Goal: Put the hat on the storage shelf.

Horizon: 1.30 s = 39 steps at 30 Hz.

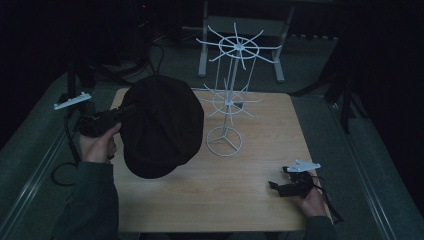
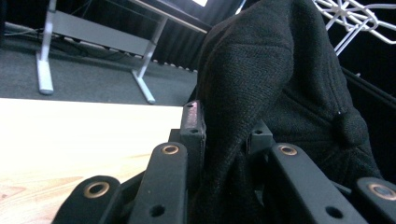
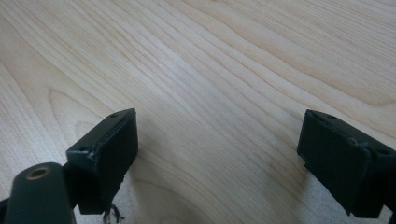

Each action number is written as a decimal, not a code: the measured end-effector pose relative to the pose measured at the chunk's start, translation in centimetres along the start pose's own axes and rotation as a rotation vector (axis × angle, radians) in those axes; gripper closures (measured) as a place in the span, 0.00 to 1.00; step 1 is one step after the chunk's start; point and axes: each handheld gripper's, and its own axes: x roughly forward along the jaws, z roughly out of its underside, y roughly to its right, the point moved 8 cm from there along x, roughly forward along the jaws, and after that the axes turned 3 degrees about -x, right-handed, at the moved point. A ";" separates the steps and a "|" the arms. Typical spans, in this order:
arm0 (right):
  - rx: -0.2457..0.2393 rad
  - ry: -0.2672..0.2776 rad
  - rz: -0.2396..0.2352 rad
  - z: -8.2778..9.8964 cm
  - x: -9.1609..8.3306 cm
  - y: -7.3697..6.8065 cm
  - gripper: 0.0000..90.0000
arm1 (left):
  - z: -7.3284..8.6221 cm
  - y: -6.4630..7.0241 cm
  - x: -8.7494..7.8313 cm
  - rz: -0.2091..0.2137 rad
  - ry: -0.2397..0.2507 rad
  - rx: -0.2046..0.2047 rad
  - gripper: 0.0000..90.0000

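Hat (image 1: 162, 125), gripped in left jaws, hangs seemingly just beside wire rack (image 1: 227, 100); right jaws released.

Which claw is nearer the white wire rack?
Left. The left claw holds the dark cap up just left of the white wire rack, the cap nearly reaching it. The right claw rests open on the table, farther off toward the person.

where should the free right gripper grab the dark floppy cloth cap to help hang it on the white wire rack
Probably the lower rim of the dark floppy cloth cap, coming from the person's right, over the bare wooden table. The left gripper already pinches the edge on the left, so the cap droops; the hanging edge near the table faces the open right gripper. A second pinch there should spread it for the white wire rack.
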 end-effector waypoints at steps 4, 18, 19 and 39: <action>0.000 0.000 0.000 0.0 0.0 0.0 0.14 | -0.3 0.2 0.1 0.019 0.011 -0.012 0.85; 0.000 0.000 0.000 0.0 0.0 0.0 0.14 | -1.3 1.2 0.2 0.050 0.025 -0.010 0.85; 0.000 0.000 0.000 0.0 0.0 0.0 0.14 | -1.3 1.3 0.2 0.054 0.026 -0.012 0.85; 0.001 0.000 0.000 0.0 0.0 0.0 0.14 | -2.8 1.8 1.1 0.101 0.028 -0.021 0.85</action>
